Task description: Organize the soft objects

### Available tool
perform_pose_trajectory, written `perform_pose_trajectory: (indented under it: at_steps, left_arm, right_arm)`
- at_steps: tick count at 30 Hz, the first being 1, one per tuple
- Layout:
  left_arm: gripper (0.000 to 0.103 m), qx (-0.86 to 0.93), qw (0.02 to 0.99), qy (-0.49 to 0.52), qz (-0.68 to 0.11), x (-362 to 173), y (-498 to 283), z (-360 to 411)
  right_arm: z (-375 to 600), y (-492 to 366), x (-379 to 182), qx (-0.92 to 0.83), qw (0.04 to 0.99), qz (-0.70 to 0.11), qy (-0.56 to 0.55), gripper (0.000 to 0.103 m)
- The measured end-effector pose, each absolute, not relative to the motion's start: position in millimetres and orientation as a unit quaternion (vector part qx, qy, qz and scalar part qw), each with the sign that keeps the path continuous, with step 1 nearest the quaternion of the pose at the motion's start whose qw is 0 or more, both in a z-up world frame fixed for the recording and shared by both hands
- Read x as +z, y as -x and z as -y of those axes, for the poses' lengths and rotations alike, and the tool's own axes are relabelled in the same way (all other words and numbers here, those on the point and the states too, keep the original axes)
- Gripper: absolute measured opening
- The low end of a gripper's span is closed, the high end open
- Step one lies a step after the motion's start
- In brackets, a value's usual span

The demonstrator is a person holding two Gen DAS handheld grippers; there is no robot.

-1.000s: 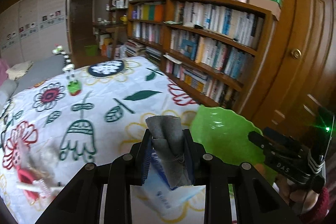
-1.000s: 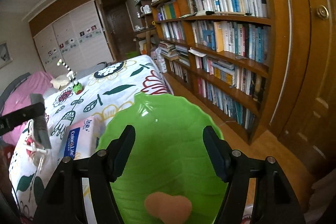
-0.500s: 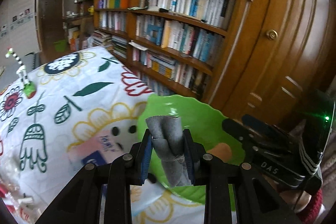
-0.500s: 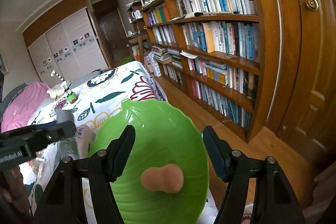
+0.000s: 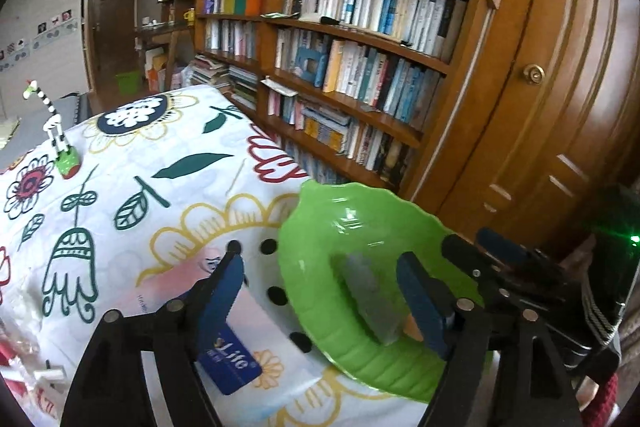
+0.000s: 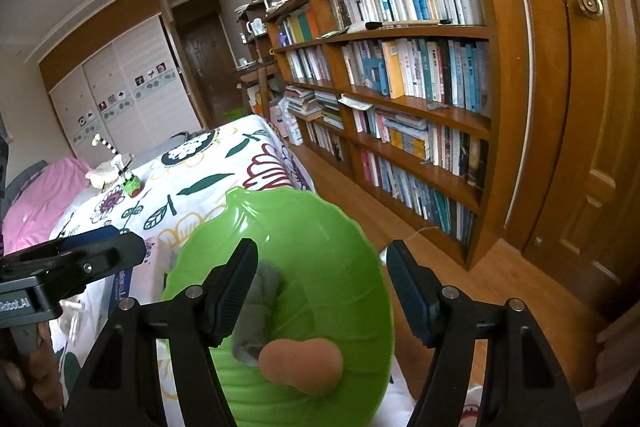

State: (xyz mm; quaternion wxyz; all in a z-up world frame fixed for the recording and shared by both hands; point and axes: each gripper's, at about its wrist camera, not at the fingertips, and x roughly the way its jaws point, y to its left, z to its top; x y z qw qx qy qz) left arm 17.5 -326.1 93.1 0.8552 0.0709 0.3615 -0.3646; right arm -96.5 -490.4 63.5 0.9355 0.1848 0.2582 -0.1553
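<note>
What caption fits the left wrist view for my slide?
Open left gripper above a grey cloth lying in the green leaf-shaped dish on the floral bedspread.

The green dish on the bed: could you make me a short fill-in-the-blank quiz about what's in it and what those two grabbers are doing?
1. The grey cloth lies inside the ____ dish.
2. Beside the cloth in the dish sits a soft ____-coloured lump.
3. The left gripper has its fingers ____, holding nothing.
4. The dish rests on a bedspread printed with ____.

Missing words: green; peach; open; flowers
</note>
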Motion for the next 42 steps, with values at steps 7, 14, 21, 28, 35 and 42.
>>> perform_pose_trajectory:
  at_steps: [7, 14, 21, 28, 35, 42]
  left_arm:
    - [0.089, -0.344, 0.866, -0.065, -0.357, 95, -23, 310]
    - [0.089, -0.320, 0.877, -0.054, -0.356, 93, -29, 287]
    - [0.089, -0.300, 0.885, -0.055, -0.350, 94, -28, 266]
    - [0.089, -0.282, 0.892, -0.044, -0.351, 93, -31, 240]
    - [0.089, -0.253, 0.898, -0.024, -0.358, 89, -37, 206]
    - [0.089, -0.223, 0.906, -0.004, -0.360, 86, -40, 170]
  right_arm:
    - [486, 93, 62, -0.154, 0.935, -0.263, -0.182, 0.068]
    - [484, 91, 62, -0.151, 0.936, -0.262, -0.181, 0.068]
    - [459, 79, 63, -0.136, 0.940, -0.261, -0.170, 0.068]
    - [442, 66, 72, -0.120, 0.944, -0.255, -0.170, 0.068]
    - [418, 54, 85, -0.090, 0.952, -0.236, -0.173, 0.068]
    - [383, 36, 94, -0.043, 0.960, -0.227, -0.158, 0.068]
